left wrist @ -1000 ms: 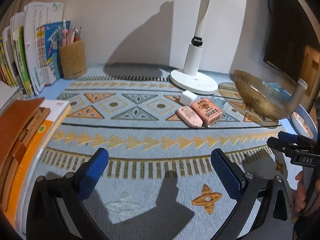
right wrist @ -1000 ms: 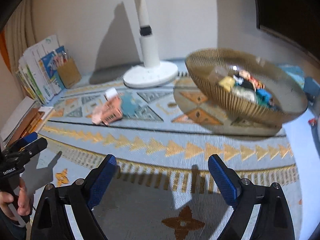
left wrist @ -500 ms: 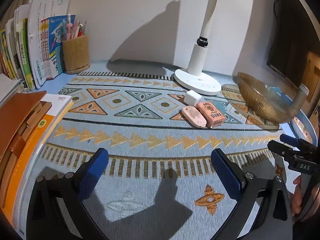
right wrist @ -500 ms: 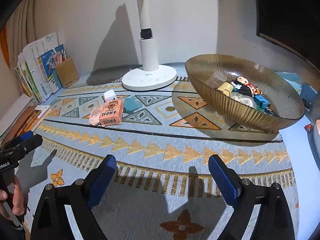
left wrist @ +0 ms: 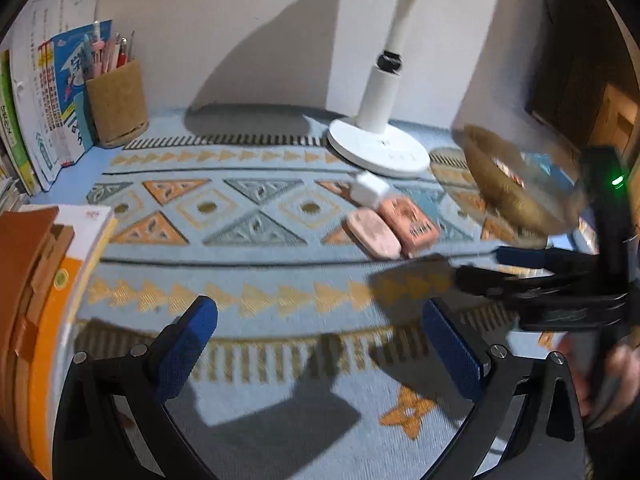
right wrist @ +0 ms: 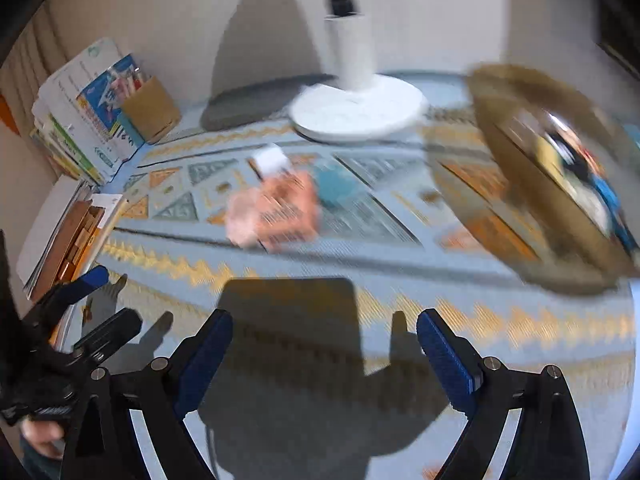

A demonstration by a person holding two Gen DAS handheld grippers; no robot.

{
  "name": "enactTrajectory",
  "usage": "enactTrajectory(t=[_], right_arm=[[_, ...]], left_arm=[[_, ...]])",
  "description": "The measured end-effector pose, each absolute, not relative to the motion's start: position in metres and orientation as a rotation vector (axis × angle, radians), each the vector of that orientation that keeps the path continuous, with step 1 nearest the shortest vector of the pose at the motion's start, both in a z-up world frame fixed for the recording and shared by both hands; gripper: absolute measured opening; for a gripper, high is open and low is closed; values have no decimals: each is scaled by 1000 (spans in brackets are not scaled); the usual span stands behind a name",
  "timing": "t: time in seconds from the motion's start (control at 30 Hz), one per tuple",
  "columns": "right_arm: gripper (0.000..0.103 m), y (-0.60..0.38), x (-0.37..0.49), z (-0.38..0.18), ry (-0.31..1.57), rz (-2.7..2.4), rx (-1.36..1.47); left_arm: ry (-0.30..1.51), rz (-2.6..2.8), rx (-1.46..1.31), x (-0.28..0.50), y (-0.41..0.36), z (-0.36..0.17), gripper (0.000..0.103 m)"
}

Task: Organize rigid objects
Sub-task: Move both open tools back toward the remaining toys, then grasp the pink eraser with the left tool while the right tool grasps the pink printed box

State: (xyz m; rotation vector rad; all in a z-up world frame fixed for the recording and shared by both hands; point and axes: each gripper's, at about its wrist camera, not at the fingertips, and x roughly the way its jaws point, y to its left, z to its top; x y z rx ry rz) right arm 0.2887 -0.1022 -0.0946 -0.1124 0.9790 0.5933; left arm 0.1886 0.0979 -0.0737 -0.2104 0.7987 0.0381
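Observation:
A pink oval case point(left wrist: 373, 233), an orange-pink box point(left wrist: 408, 221) and a small white cube point(left wrist: 371, 189) lie together mid-mat, left of a gold ribbed bowl point(left wrist: 508, 184) holding several small items. They show blurred in the right wrist view: box point(right wrist: 286, 210), cube point(right wrist: 271, 159), bowl point(right wrist: 560, 200). My left gripper point(left wrist: 320, 344) is open and empty over the mat's near edge. My right gripper point(right wrist: 325, 354) is open and empty, short of the box; it also shows in the left wrist view point(left wrist: 480, 268).
A white lamp base point(left wrist: 378, 150) stands behind the objects. A cork pen holder point(left wrist: 116, 104) and upright books point(left wrist: 44, 96) fill the back left corner. A stack of books point(left wrist: 44, 280) lies along the left edge. The patterned mat point(left wrist: 256, 280) covers the desk.
My right gripper has swung left and forward toward the pink objects, blurring its view. It now reaches well into the left wrist view. My left gripper has shifted slightly.

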Motion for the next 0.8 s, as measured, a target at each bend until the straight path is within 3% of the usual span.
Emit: enactTrajectory(t=[0.07, 0.17, 0.3, 0.53, 0.8], right_arm=[[77, -83, 298, -99, 976, 593, -119], [72, -64, 314, -105, 965, 588, -102], [42, -60, 320, -111, 948, 593, -114], [41, -101, 305, -111, 963, 581, -113], [41, -155, 264, -110, 979, 608, -126]], left_arm=[[804, 45, -192, 193, 104, -74, 102], [819, 33, -192, 202, 107, -78, 102], [848, 2, -196, 219, 100, -87, 102], [924, -45, -233, 257, 75, -103, 101], [927, 44, -127, 299, 35, -114, 78]])
